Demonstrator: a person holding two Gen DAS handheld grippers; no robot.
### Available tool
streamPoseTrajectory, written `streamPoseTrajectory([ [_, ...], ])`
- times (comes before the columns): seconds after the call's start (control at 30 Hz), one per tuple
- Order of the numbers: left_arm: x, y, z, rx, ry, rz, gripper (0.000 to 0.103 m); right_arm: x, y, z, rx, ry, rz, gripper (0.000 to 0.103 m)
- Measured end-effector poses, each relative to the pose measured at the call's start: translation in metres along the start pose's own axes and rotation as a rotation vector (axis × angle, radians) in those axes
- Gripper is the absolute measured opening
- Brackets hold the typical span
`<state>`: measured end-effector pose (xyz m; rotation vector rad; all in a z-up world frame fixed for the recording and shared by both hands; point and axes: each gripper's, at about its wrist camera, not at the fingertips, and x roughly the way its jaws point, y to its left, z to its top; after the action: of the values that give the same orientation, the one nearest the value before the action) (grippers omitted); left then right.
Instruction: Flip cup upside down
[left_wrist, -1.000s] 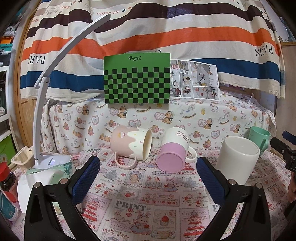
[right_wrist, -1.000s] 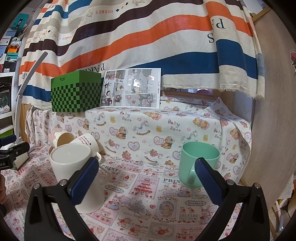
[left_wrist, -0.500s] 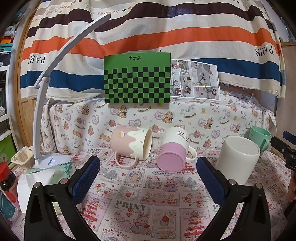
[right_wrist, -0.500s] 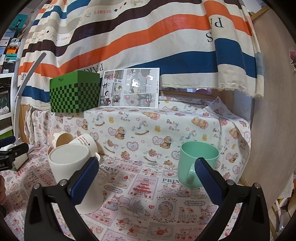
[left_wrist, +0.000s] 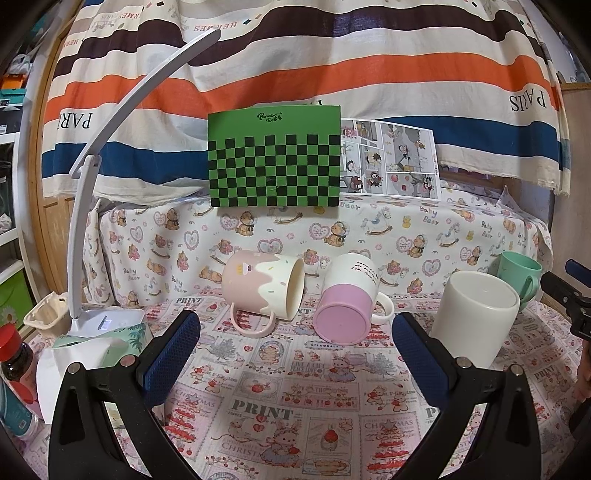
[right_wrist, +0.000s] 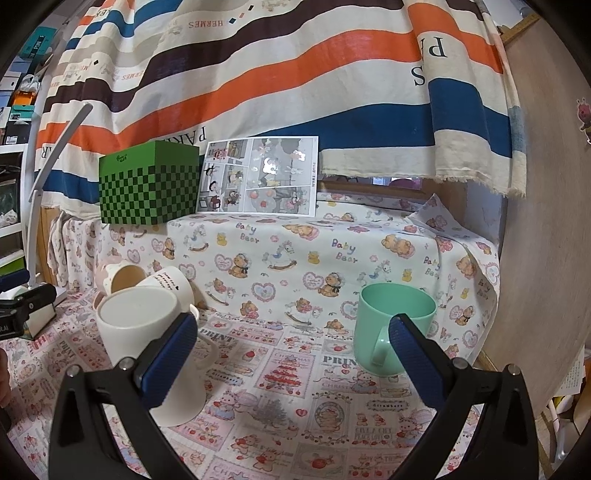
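Observation:
A mint green cup (right_wrist: 393, 326) stands upright on the printed cloth at the right; it also shows far right in the left wrist view (left_wrist: 519, 271). A white cup (right_wrist: 147, 339) stands upside down, also in the left wrist view (left_wrist: 474, 317). A pink-and-cream mug (left_wrist: 264, 291) and a white mug with a pink base (left_wrist: 349, 299) lie on their sides. My left gripper (left_wrist: 295, 358) is open and empty in front of the lying mugs. My right gripper (right_wrist: 291, 358) is open and empty, between the white cup and the green cup.
A green checkered box (left_wrist: 275, 160) and a comic sheet (left_wrist: 389, 157) stand on the raised shelf behind. A white desk lamp (left_wrist: 96, 177), a tissue pack (left_wrist: 96, 343) and a bottle (left_wrist: 14, 365) are at the left. A wooden panel (right_wrist: 546, 221) bounds the right.
The right wrist view has shifted slightly, the cups sitting a touch further left. The left gripper is still. Nothing was taken hold of.

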<state>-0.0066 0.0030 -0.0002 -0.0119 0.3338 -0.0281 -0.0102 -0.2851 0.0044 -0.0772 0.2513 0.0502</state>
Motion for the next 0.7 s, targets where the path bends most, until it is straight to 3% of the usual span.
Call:
streamPoseTrajectory([
  [0.7, 0.0002, 0.0020, 0.0002, 0.000, 0.000, 0.000, 0.103, 0.0004, 0.0007, 0.0001, -0.001, 0.001, 0.000, 0.103],
])
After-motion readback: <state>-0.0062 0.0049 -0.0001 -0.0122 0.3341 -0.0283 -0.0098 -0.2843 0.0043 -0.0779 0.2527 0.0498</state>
